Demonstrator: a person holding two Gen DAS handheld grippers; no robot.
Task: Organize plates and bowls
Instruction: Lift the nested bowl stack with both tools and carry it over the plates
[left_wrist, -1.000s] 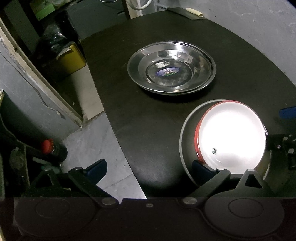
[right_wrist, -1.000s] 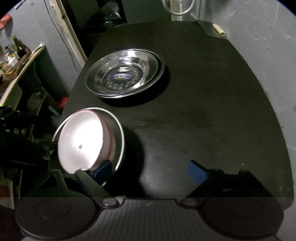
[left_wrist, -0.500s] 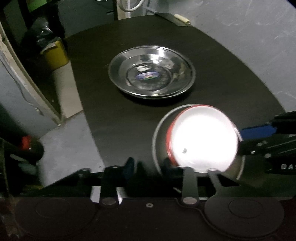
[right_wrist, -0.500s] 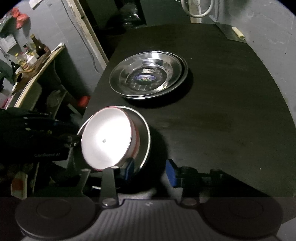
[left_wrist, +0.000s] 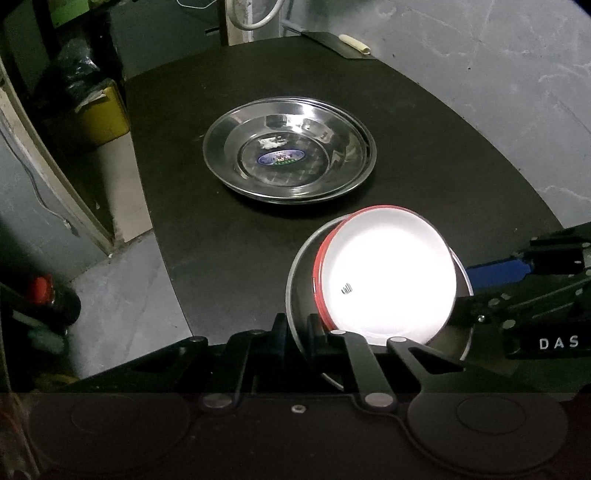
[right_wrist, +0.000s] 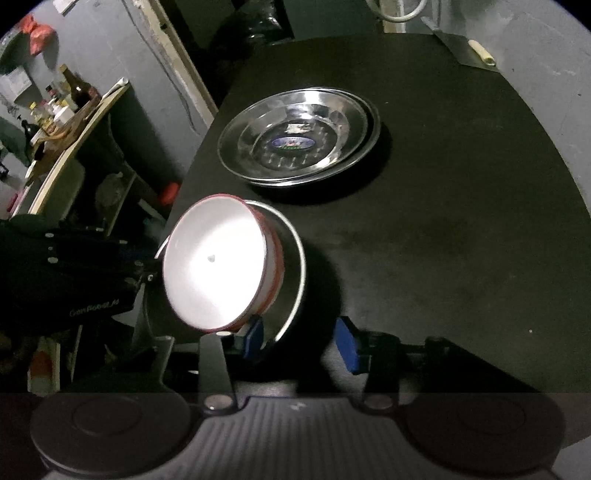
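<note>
Left wrist view: on the black table a steel bowl sits near the table's near edge, with a white bowl with a red rim nested inside it and tilted. The left gripper is clamped on the steel bowl's near rim, one finger outside and one inside. Farther back rests a stack of steel plates. The right gripper shows at the right edge, its blue pad beside the bowls.

Right wrist view: the right gripper straddles the steel bowl's rim; its left blue pad lies inside against the wall, while the right pad stands clear, jaws partly apart. The white bowl leans leftward; the plates lie beyond.
</note>
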